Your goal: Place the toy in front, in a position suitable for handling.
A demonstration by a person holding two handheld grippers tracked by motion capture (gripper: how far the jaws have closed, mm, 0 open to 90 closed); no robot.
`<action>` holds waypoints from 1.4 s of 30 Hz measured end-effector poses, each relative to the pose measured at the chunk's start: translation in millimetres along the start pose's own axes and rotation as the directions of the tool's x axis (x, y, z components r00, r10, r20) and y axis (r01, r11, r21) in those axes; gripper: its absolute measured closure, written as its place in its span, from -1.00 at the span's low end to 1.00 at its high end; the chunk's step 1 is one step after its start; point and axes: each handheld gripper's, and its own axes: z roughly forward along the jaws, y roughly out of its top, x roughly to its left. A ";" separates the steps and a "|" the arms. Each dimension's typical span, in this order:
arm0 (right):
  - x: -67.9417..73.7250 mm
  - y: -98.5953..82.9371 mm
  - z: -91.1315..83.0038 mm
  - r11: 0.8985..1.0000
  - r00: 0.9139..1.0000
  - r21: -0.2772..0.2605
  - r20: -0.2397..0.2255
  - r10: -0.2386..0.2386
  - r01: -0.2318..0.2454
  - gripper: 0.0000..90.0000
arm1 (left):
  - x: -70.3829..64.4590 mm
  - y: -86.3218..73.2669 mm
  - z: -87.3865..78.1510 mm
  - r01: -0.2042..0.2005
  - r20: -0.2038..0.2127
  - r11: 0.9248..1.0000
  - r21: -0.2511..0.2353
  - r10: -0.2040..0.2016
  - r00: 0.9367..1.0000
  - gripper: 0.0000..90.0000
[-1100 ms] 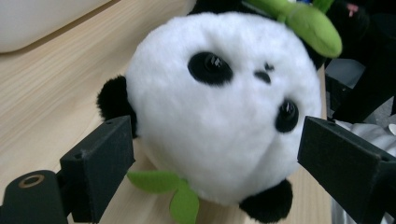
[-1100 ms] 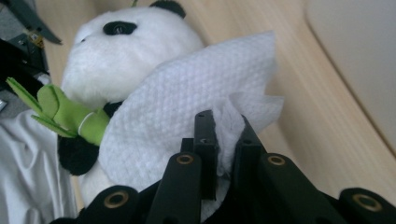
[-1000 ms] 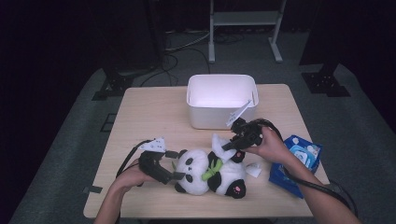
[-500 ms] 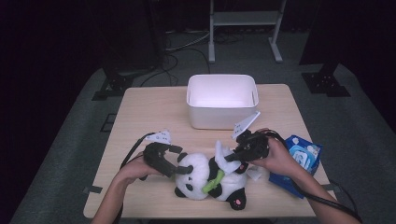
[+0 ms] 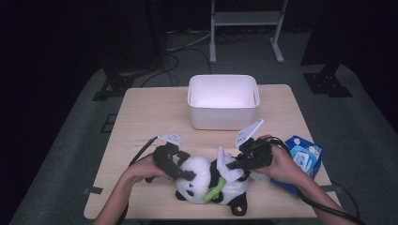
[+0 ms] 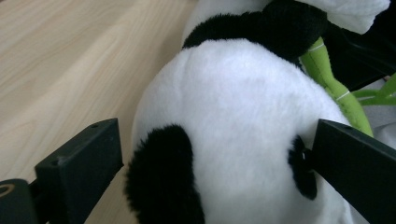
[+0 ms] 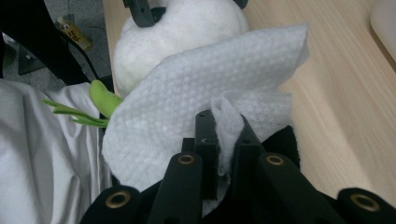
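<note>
A black-and-white panda plush (image 5: 202, 172) holding a green bamboo stalk (image 5: 213, 191) lies on its back near the table's front edge. My left gripper (image 5: 184, 171) stands open with its jaws on either side of the panda's head (image 6: 233, 116); the right jaw touches an ear, while a thin gap shows at the left jaw. My right gripper (image 5: 233, 164) is shut on a white wet wipe (image 7: 187, 107), which drapes over the panda's body (image 5: 230, 172) just right of the head (image 7: 187, 32).
A white plastic bin (image 5: 223, 119) stands at the middle back of the wooden table (image 5: 150, 122). A blue wipes pack (image 5: 302, 157) lies at the right edge, behind my right hand. Cables trail from both grippers.
My left gripper has moved right, from beside the panda's head to straddling it. The right gripper has come down and left with the wipe onto the panda, which has shifted slightly.
</note>
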 end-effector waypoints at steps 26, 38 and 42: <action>-34.5 36.3 -9.4 0.996 0.996 -0.086 0.076 0.041 -0.035 0.85 | -6.9 25.2 -14.8 -0.395 -0.317 0.919 0.004 0.375 0.871 -0.33; -47.2 37.7 -5.9 0.998 0.990 -0.047 0.132 0.055 -0.049 0.85 | -8.7 -9.0 -17.5 -0.383 -0.309 0.918 -0.101 0.337 0.889 -0.40; -42.9 32.5 -6.2 0.998 0.994 -0.050 0.099 0.053 -0.049 0.86 | -11.9 -7.2 -17.7 -0.359 -0.301 0.929 -0.088 0.319 0.899 -0.51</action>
